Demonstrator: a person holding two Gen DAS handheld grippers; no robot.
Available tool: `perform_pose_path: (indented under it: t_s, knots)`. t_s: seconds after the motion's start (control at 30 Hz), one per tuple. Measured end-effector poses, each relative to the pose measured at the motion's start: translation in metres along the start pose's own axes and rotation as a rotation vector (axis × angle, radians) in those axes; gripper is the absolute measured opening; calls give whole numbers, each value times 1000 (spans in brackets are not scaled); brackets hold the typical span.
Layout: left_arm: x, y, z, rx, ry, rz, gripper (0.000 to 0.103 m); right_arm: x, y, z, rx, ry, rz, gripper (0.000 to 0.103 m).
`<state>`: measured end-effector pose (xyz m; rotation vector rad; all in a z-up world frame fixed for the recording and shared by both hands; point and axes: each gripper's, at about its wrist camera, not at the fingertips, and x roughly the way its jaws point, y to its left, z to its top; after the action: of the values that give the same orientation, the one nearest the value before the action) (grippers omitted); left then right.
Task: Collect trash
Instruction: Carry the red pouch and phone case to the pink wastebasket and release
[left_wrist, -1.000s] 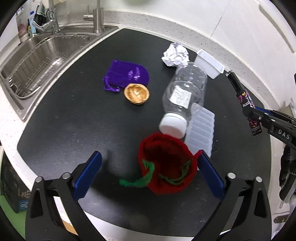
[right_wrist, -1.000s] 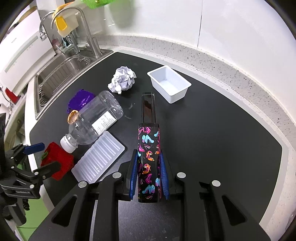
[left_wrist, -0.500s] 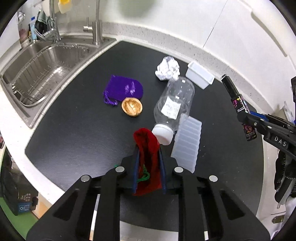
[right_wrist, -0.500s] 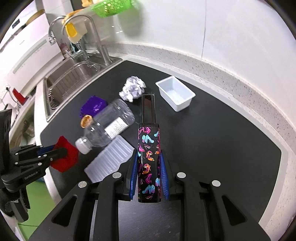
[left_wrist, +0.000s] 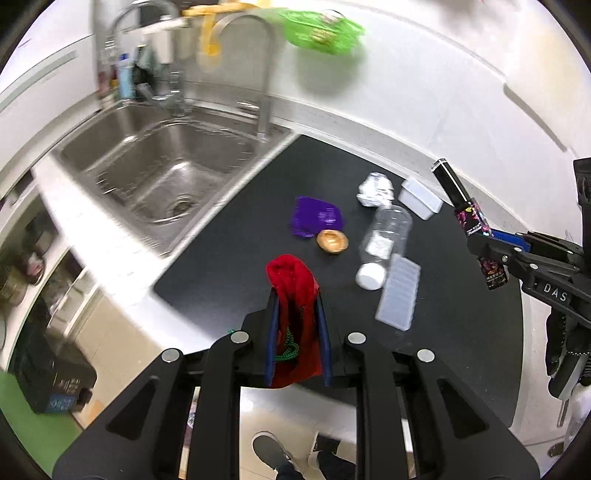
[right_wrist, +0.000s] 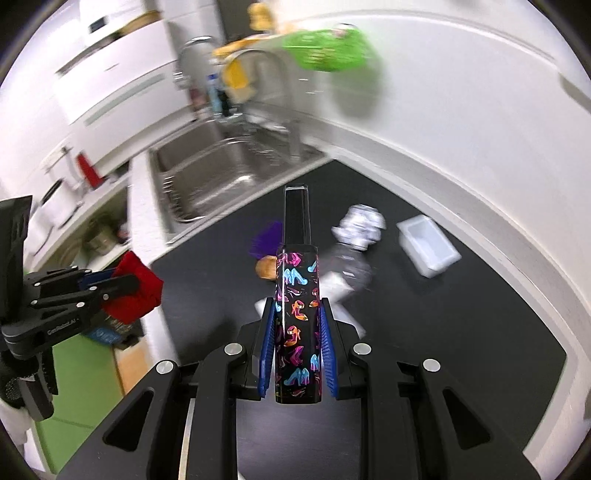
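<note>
Kitchen surroundings fill the left wrist view: a steel sink (left_wrist: 162, 173) sits to the left of a black tabletop (left_wrist: 236, 251), under a white wall. Left tool (left_wrist: 297, 325) is clamped on a red pouch (left_wrist: 295, 314), whose green drawstring hangs beside the inner pad; the pouch is lifted above the tabletop's near edge, probably so it can be carried off to wherever the trash goes, which is not in view. Taking the clear bottle (left_wrist: 384, 240) as landmark: a gold shell-like piece (left_wrist: 331, 242) lies just left of it, a purple pouch (left_wrist: 314, 221) further left, crumpled foil (left_wrist: 375, 190) at its far end, a white tray (left_wrist: 421, 199) to the far right, and a ribbed translucent lid (left_wrist: 399, 291) beside its white cap. These pieces are yet to be collected. At the right edge the right tool (left_wrist: 487, 240) holds a patterned tube (left_wrist: 465, 210) in the air.

From the right wrist view, blurred, the right tool (right_wrist: 297, 332) is closed on that patterned tube (right_wrist: 297, 310), gripped near its base so the black cap points forward. Behind the tube lie the foil (right_wrist: 360, 225) and, to the right, the white tray (right_wrist: 428, 247). Far left, off the tabletop's edge, the left tool (right_wrist: 122, 284) grips the red pouch (right_wrist: 138, 291). Both tools being full, I judge an unloading step comes next.
</note>
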<state>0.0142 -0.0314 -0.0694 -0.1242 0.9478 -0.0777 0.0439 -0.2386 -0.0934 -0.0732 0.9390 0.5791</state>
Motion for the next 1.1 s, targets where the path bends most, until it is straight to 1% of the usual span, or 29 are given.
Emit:
perform_pose_path:
  t_s: [0.1,0.27,0.4,0.53,0.63,0.73,0.83,0.93,1.0,1.1]
  knots:
    - [-19,31,-17,-59,-18,44,18,11,41,9,-79,12,63,22]
    - [-46,92,-57,-187,-32,135,18,35,113,16,-210,43,174,22]
    - [-58,137,-95,-300,-20,198,18,61,178,10,-321,94,264,22]
    - [-59,183,-144,-413,7,258,18,95,234,-4,-404,156,335,22]
    - [-48,216,-185,-494,40,287,18,130,279,-25,-467,218,382,22]
    - [-30,246,-223,-560,68,308,18,160,311,-47,-520,265,408,22]
    - [-5,273,-260,-612,93,317,18,204,342,-77,-571,326,425,22]
    - [30,296,-296,-658,119,312,18,250,362,-106,-594,375,432,22]
    - [61,312,-325,-695,140,303,18,281,370,-126,-601,405,430,22]
    - [101,329,-358,-731,162,294,18,325,376,-160,-610,445,422,22]
